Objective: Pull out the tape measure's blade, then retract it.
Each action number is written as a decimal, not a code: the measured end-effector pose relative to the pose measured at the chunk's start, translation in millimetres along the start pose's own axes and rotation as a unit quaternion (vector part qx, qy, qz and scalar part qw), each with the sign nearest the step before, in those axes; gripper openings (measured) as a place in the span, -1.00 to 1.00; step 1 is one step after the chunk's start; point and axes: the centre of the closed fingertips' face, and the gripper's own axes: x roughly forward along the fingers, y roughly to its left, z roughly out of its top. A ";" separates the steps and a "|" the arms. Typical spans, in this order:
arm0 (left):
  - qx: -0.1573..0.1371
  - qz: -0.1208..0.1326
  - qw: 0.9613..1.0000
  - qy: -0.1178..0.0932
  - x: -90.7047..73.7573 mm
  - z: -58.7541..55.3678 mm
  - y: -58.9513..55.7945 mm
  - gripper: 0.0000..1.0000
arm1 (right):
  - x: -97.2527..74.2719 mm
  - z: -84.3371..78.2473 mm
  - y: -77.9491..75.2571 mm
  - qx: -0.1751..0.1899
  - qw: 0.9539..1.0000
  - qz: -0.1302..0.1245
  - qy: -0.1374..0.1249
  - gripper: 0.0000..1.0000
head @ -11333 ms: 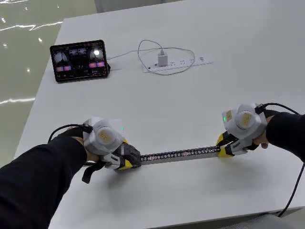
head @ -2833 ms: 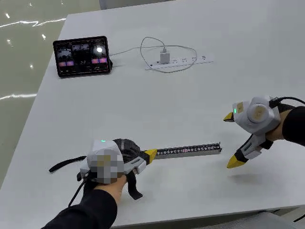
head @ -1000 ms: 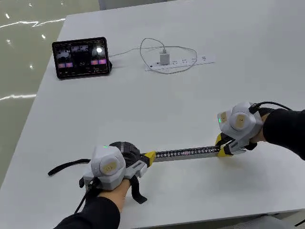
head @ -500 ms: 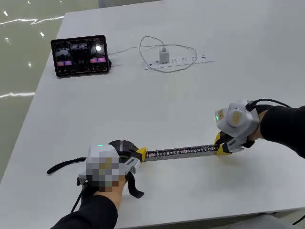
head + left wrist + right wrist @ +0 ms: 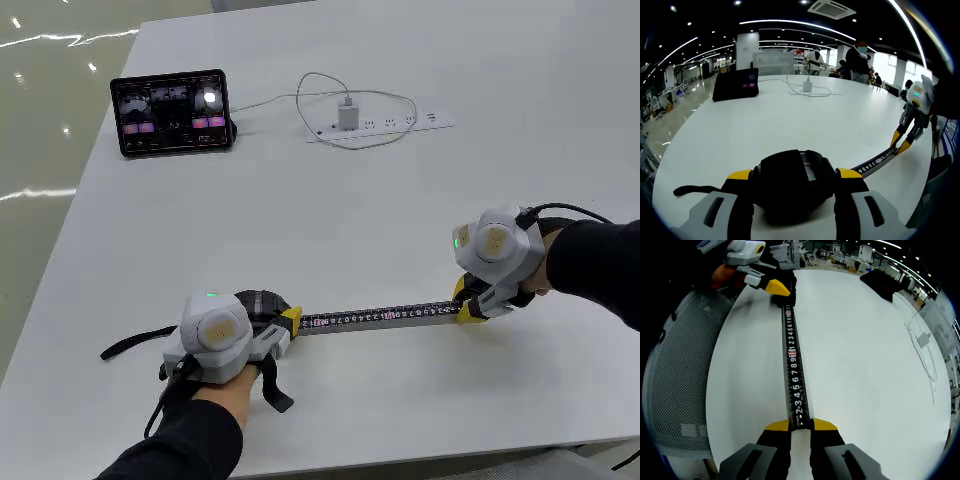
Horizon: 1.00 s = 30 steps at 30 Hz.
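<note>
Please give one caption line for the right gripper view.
Right gripper pinching the blade tip; the left gripper holds the tape measure case beyond.

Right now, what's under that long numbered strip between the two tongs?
The white table lies beneath the blade; whether they touch, I cannot tell. The blade's tip is hidden between the right tongs, and its root disappears into the black case held in the left tongs.
</note>
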 end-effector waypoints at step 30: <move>0.007 -0.004 1.000 0.021 -0.1 -3.0 -0.6 0.20 | 2.2 7.5 -0.8 0.010 1.000 -0.003 0.003 -0.80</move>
